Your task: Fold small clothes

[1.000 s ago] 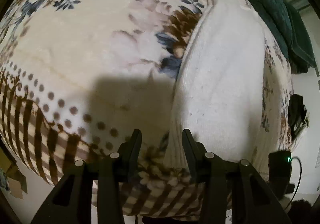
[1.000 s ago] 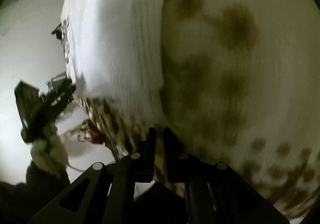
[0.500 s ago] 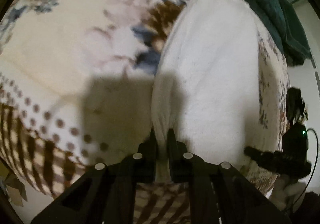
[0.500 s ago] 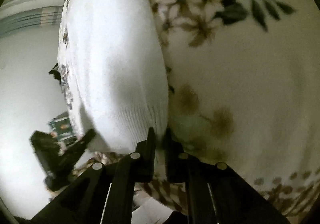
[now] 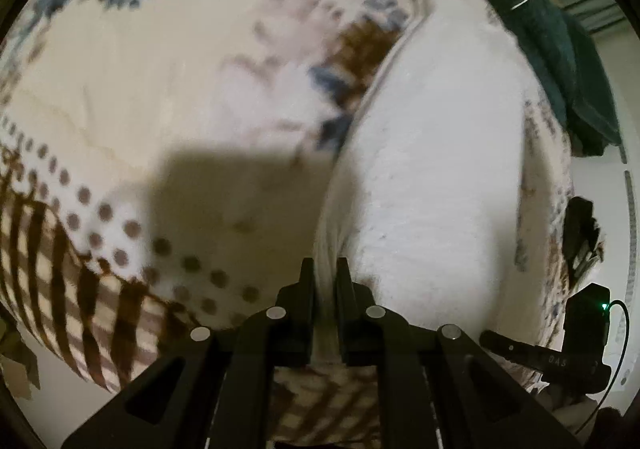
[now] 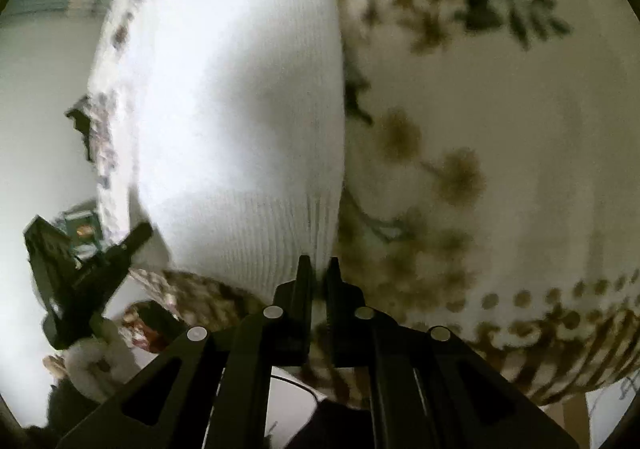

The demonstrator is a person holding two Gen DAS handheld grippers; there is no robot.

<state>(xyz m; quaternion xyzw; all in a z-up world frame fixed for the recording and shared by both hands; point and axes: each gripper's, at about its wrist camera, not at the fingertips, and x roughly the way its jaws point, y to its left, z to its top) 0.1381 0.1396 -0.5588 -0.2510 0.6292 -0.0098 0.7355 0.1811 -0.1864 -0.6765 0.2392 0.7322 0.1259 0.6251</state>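
- Left gripper [image 5: 325, 273]: jaws clamped on the near left corner of the white knit garment [image 5: 432, 177].
- The garment lies on a floral blanket [image 5: 160, 81].
- Right gripper [image 6: 317, 271]: jaws pinching its ribbed right corner.

White knitted garment [image 5: 432, 185], soft and fuzzy, ribbed hem band [image 6: 256, 237] at the near end, spread lengthwise on a floral blanket, both near corners bunched and pinched up off the surface

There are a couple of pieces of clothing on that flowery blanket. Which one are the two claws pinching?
The white knit garment. The left gripper and right gripper each pinch one near corner. The dark green garment lies untouched at the far edge.
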